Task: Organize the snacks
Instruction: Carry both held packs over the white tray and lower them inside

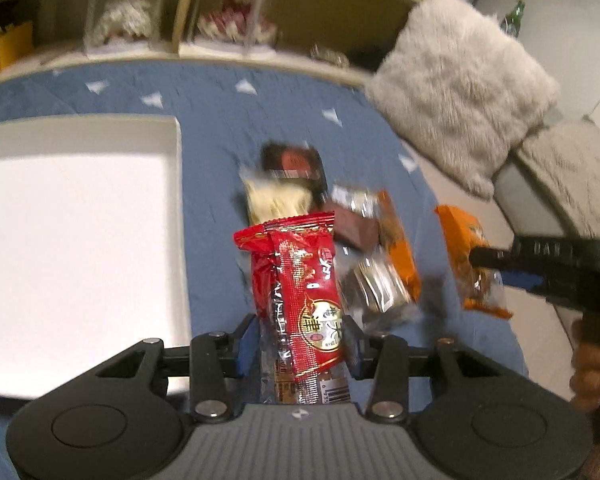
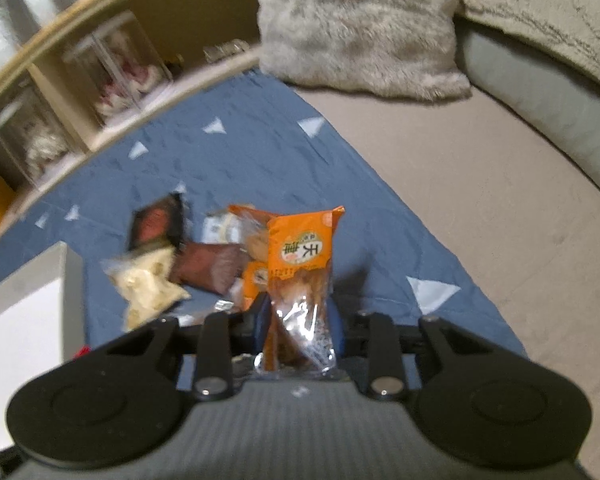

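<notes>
My left gripper [image 1: 300,332] is shut on a red snack packet [image 1: 300,280] and holds it upright above the blue cloth. My right gripper [image 2: 298,320] is shut on an orange snack packet [image 2: 300,268]; it also shows in the left wrist view [image 1: 470,256] at the right, in the right gripper's fingers. A pile of loose snacks lies on the cloth: a pale yellow packet [image 1: 276,198] [image 2: 148,284], a dark packet [image 1: 292,162] [image 2: 156,224], a brown packet [image 1: 354,226] [image 2: 206,266] and an orange one [image 1: 398,248].
A white box [image 1: 76,216] [image 2: 28,304] sits left of the pile on the blue cloth [image 1: 220,100]. A wooden shelf [image 1: 228,12] with clear jars stands behind. A grey furry pillow [image 1: 460,88] [image 2: 360,28] lies at the right on a sofa.
</notes>
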Action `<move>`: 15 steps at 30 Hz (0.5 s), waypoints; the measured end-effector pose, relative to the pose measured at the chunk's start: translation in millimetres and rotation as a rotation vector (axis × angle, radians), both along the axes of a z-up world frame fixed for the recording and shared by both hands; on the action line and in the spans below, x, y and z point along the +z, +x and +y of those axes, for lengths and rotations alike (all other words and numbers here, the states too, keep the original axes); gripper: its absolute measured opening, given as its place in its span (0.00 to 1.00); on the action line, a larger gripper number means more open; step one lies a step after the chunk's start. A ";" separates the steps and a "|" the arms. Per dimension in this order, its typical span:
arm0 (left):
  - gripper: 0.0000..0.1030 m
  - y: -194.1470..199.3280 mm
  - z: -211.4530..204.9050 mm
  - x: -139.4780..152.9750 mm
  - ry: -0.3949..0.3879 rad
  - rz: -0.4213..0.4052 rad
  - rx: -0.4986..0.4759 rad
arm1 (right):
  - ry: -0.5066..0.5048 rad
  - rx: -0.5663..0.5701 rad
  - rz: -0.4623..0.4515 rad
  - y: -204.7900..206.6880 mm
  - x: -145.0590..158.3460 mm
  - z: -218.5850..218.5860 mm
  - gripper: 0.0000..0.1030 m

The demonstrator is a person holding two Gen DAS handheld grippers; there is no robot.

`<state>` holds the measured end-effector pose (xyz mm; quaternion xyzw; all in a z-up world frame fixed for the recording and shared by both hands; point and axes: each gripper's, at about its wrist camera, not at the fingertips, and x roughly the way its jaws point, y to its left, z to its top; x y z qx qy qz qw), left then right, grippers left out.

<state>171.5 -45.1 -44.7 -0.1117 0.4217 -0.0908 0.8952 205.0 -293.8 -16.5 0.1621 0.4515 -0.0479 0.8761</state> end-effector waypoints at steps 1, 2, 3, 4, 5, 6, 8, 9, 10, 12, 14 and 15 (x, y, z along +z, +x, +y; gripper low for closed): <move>0.44 -0.4 4.4 5.7 0.004 -0.011 0.009 | 0.002 0.007 -0.016 -2.9 4.5 3.4 0.34; 0.44 -0.4 8.4 10.1 0.006 -0.018 0.016 | 0.002 0.015 -0.030 -5.0 8.4 6.5 0.34; 0.44 -0.5 13.3 14.7 0.006 -0.024 0.026 | 0.004 0.025 -0.046 -7.1 12.7 10.2 0.34; 0.44 0.1 18.3 18.9 0.006 -0.029 0.035 | 0.009 0.037 -0.064 -8.9 17.3 14.7 0.34; 0.44 0.3 23.2 23.1 0.007 -0.034 0.046 | 0.017 0.048 -0.081 -10.1 21.6 18.5 0.34; 0.44 0.5 28.6 27.3 0.011 -0.040 0.056 | 0.026 0.059 -0.099 -11.3 25.7 22.9 0.34; 0.44 0.6 39.9 35.9 0.023 -0.055 0.077 | 0.041 0.083 -0.132 -13.4 34.3 33.4 0.34; 0.44 0.7 45.7 40.5 0.032 -0.063 0.087 | 0.044 0.095 -0.143 -14.0 37.3 38.5 0.34; 0.44 0.7 51.4 44.8 0.038 -0.069 0.095 | 0.046 0.110 -0.154 -14.0 40.1 45.1 0.34; 0.44 0.0 64.4 53.0 0.053 -0.082 0.111 | 0.053 0.145 -0.168 -12.4 44.6 60.5 0.34; 0.44 -0.6 76.5 59.1 0.074 -0.091 0.126 | 0.068 0.187 -0.178 -8.4 47.7 78.4 0.34; 0.44 -1.5 83.6 61.5 0.087 -0.094 0.134 | 0.077 0.209 -0.183 -6.5 49.2 87.3 0.34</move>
